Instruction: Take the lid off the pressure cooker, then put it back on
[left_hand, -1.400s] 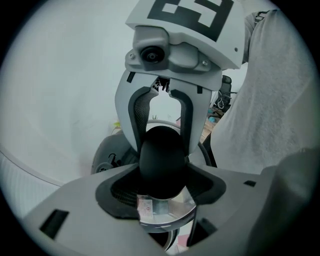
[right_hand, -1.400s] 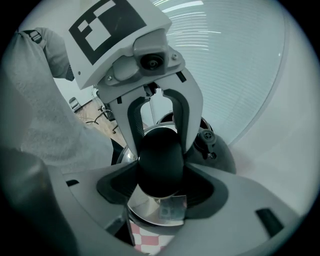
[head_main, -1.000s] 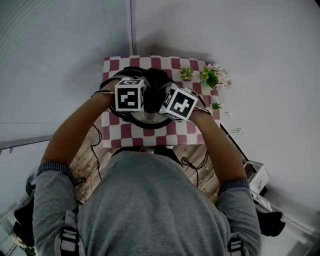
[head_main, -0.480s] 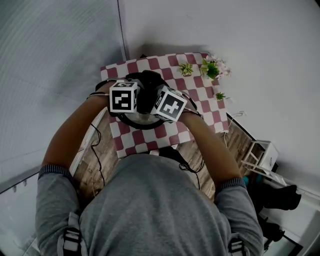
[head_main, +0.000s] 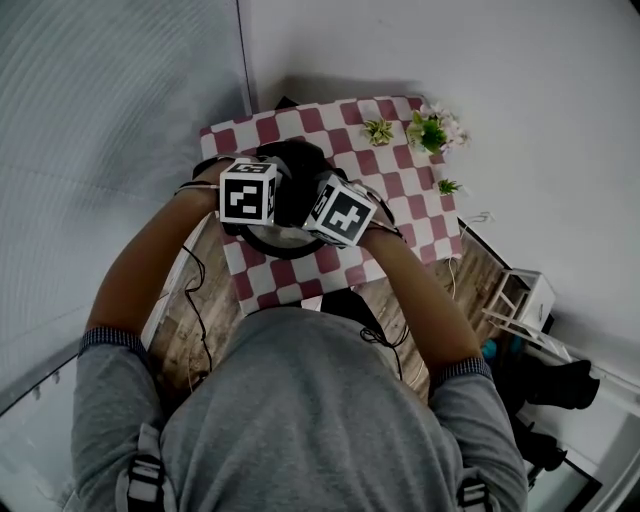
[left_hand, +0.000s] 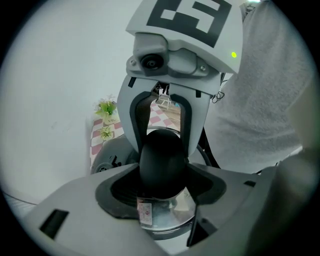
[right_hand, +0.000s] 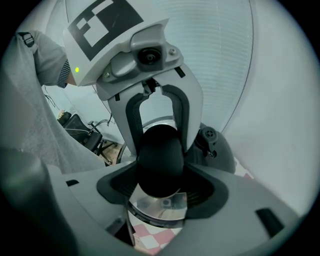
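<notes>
Checked tablecloth (head_main: 400, 215) spreads beneath the steel lid (left_hand: 167, 215), which lies just below both grippers, the left gripper (left_hand: 162, 175) and right gripper (right_hand: 161, 175) each clamped, jaws wide, from opposite sides on its black knob (right_hand: 160, 150).

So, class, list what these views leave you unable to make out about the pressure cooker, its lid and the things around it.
1. Whether the lid sits on the pressure cooker: head view, marker cubes cover the join; gripper views, the left claw and right claw block it.
2. Sticker print: left gripper view, too small.
3. What the plants stand in: head view, too small.
</notes>
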